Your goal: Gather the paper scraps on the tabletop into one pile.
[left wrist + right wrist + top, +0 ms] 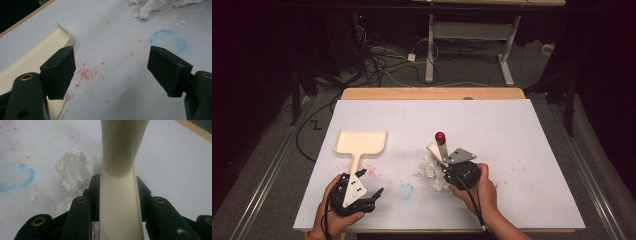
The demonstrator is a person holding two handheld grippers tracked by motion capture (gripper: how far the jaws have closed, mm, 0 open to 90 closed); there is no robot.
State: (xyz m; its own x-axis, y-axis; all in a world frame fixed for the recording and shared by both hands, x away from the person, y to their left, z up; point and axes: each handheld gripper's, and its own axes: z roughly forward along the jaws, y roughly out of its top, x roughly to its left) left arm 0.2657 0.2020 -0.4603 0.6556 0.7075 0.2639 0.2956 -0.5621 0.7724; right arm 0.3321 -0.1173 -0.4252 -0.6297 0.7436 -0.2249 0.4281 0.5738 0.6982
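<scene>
- Right gripper (117, 187) clamps the cream brush handle (120, 202), crumpled paper scraps (430, 171) just left of its jaws
- Left gripper (111, 72) gapes empty; dustpan (360, 142) lies beside its left jaw
- Likely step: sweeping scraps; next, left grips the dustpan handle

I read a cream dustpan (361, 141), a cream brush (120, 195) with red knob (440, 137), white crumpled tissue (428, 170), black tools, and a white desk (512, 130) speckled red with a blue ring (406, 190).
</scene>
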